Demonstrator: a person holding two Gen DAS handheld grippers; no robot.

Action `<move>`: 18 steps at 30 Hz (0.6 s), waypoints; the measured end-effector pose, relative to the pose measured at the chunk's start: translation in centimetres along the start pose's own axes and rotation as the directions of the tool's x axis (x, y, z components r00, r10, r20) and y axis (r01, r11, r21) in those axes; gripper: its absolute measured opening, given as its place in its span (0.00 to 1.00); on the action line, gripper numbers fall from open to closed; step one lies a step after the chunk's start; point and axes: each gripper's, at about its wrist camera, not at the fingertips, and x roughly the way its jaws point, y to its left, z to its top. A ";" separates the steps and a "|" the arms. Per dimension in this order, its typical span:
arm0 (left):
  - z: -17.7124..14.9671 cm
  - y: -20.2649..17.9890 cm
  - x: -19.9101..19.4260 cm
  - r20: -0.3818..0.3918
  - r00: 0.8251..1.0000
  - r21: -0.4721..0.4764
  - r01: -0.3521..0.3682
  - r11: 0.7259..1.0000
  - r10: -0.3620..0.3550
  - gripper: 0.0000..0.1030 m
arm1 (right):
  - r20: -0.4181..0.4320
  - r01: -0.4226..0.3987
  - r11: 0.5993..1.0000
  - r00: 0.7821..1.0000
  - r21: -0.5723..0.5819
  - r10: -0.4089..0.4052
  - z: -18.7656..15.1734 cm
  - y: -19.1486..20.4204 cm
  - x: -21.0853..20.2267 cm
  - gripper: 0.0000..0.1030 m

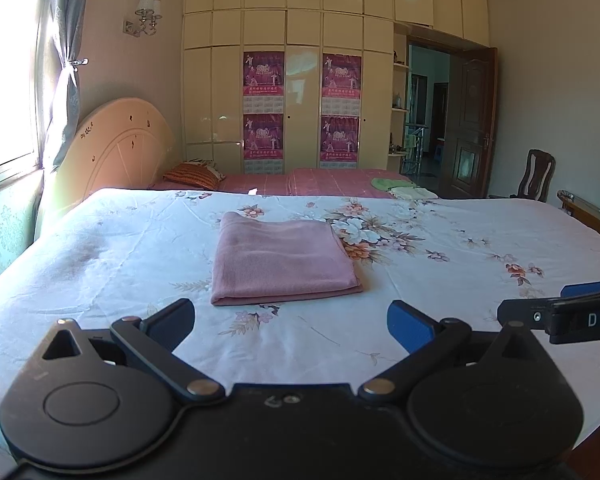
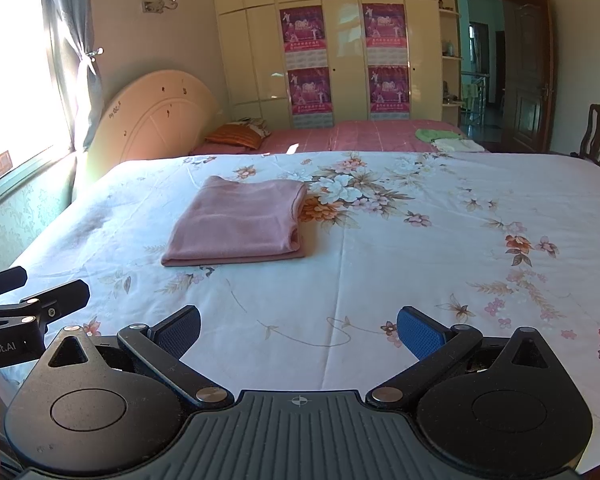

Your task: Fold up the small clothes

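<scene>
A pink garment lies folded into a neat rectangle on the floral bedsheet; it also shows in the right wrist view. My left gripper is open and empty, held just short of the garment's near edge. My right gripper is open and empty, held back from the garment and to its right. The right gripper's fingers show at the right edge of the left wrist view. The left gripper's fingers show at the left edge of the right wrist view.
A second bed with a pink cover stands behind, with an orange pillow and folded green and white cloths. A wardrobe, an open door, a chair and a window surround the bed.
</scene>
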 end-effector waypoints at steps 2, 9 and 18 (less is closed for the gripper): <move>0.0 0.1 0.0 -0.001 1.000 -0.001 0.001 1.000 -0.001 0.99 | 0.000 0.001 1.000 1.000 -0.001 -0.001 0.0 0.0 0.0 1.00; 0.0 0.3 0.1 0.000 1.000 -0.003 -0.001 1.000 0.001 0.99 | -0.003 0.004 1.000 1.000 -0.005 -0.004 0.0 -0.1 0.1 1.00; -0.2 0.3 0.3 -0.003 1.000 0.001 -0.001 1.000 0.001 0.99 | -0.007 0.006 1.000 1.000 -0.005 -0.006 -0.1 -0.3 0.2 1.00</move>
